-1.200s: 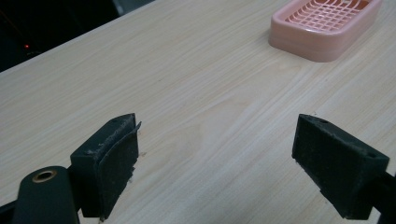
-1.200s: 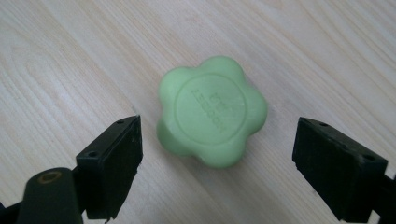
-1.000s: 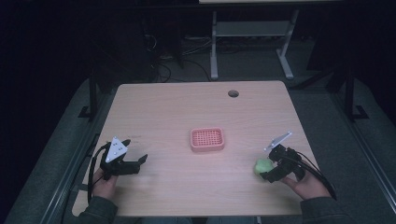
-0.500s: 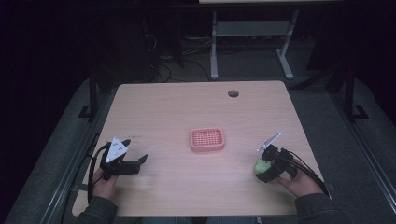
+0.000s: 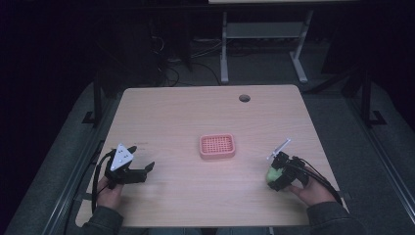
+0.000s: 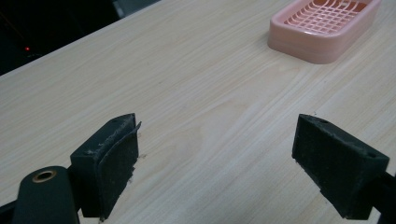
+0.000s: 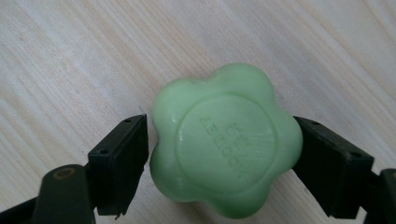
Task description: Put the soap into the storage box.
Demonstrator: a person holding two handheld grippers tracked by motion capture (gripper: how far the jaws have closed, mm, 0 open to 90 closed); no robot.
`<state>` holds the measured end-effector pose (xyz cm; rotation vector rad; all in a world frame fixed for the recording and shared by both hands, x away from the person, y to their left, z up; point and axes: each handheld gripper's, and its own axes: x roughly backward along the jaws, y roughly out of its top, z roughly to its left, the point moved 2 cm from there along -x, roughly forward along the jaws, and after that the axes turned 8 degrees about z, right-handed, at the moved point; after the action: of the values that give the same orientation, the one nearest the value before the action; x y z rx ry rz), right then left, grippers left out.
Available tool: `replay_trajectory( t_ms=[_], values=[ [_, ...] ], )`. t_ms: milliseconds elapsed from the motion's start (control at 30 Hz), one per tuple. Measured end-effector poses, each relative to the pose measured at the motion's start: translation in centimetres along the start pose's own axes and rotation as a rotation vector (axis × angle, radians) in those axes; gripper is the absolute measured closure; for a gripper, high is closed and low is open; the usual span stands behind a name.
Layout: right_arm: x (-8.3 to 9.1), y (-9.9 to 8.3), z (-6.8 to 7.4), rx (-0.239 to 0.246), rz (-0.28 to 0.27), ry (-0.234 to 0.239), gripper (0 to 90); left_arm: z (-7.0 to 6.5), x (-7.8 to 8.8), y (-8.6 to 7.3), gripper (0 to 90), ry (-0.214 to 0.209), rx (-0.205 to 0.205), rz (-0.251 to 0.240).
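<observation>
The room around my table (image 5: pixel 186 117) is dark, with cables and a metal stand on the floor beyond its far edge. From the high view I see the pale wood top with a round grommet hole (image 5: pixel 244 98) near the far side and a pink soap dish (image 5: pixel 217 146) at the centre. My left gripper (image 5: pixel 139 172) rests at the near left, my right gripper (image 5: pixel 272 176) at the near right with something green in it.

In the left gripper view, the jaws stand wide apart over bare wood, the dish (image 6: pixel 324 28) ahead.

In the right gripper view, both jaws press the sides of a green flower-shaped soap (image 7: pixel 224 137). Its embossed lettering is upside down; I cannot read it.
</observation>
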<state>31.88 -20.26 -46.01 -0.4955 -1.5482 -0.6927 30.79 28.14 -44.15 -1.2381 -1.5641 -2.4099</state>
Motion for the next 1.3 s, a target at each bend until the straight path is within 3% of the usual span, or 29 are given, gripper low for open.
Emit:
replay_trajectory(
  t_ms=[400,833,1300],
  values=[
    [-0.46,0.07,-0.17,-0.007,0.009,0.001,22.6,-0.02,-0.01,0.01,14.1,-0.002,0.006,-0.004],
    [-0.66,0.01,-0.53,-0.028,0.004,0.035,25.2,0.05,0.02,0.04,14.1,0.000,-0.006,-0.004],
    [-0.49,0.13,-0.09,0.018,0.005,0.010,26.1,0.07,0.06,0.04,14.1,0.001,-0.004,-0.005]
  ],
)
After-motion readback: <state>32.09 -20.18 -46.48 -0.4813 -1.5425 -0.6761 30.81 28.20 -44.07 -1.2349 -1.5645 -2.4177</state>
